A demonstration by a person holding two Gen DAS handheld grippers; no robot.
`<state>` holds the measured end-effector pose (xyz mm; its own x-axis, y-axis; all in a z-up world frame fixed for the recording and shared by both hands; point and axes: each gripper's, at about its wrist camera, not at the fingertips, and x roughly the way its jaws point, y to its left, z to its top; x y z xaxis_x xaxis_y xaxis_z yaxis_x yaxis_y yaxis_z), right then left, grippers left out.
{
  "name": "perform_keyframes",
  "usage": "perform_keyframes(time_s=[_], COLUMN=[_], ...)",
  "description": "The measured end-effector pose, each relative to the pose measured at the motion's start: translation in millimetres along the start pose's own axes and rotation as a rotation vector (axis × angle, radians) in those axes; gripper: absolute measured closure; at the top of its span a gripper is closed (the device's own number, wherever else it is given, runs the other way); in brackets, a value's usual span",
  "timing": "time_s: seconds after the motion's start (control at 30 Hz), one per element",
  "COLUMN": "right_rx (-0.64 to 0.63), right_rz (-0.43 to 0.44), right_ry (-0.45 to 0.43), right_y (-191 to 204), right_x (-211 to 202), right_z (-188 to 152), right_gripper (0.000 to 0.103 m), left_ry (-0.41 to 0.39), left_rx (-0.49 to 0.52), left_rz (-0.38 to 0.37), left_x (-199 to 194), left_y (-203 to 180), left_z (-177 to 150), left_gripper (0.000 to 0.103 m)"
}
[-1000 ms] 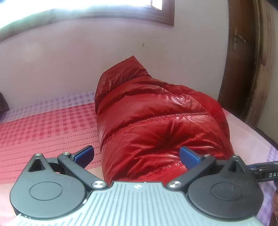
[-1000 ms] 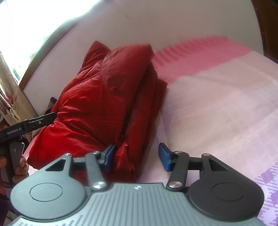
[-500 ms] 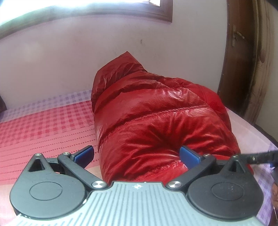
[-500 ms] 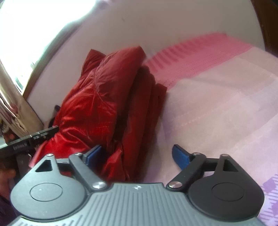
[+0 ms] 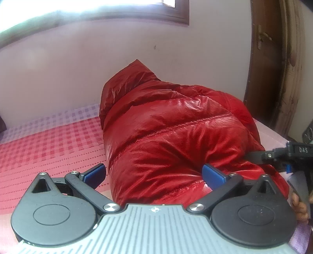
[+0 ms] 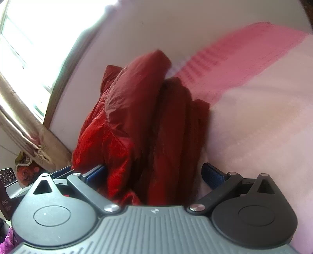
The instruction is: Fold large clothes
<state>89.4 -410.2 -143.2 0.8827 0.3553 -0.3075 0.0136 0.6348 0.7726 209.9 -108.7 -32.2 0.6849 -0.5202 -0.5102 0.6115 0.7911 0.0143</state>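
From the left wrist we look low and close along the red jacket [image 5: 176, 140] toward the wall and the window [image 5: 93, 11]. From the right wrist we look from the other side, tilted, also very near. Both views share the jacket and the bed [image 6: 264, 127]

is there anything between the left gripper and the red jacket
Nothing visible. The left gripper is open with the near end of the red jacket bulging between its fingers. Only the right gripper comes near, at the jacket's right edge, not in the way.

"DAS" — on right gripper [image 5: 273, 156]
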Motion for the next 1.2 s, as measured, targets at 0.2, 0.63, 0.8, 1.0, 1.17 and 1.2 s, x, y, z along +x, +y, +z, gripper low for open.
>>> perform_keyframes(time_s=[0.2, 0.63, 0.8, 1.0, 1.17, 1.2], right_rx=[-0.025, -0.071, -0.093, -0.108, -0.099, -0.098], right_rz=[0.04, 0.02, 0.004, -0.001, 0.008, 0.01], right_ry=[0.031, 0.041, 0.042, 0.048, 0.05, 0.051], right_y=[2, 6, 9, 10, 9, 9], right_x=[15, 21, 21, 22, 23, 23], right_z=[7, 8, 7, 6, 6, 6], right_gripper=[0.0, 0.0, 0.0, 0.0, 0.0, 0.0], left_ry=[-0.007, -0.005, -0.018, -0.038, 0.092, 0.116], left_rx=[0.03, 0.08, 0.1, -0.117, -0.366, -0.396], left_rz=[0.011, 0.02, 0.008, -0.128, -0.304, -0.357], left_x=[1, 2, 2, -3, 33, 42], left_y=[-6, -14, -12, 45, 97, 102], left_z=[-1, -2, 0, 4, -4, -6], left_gripper=[0.0, 0.0, 0.0, 0.0, 0.0, 0.0])
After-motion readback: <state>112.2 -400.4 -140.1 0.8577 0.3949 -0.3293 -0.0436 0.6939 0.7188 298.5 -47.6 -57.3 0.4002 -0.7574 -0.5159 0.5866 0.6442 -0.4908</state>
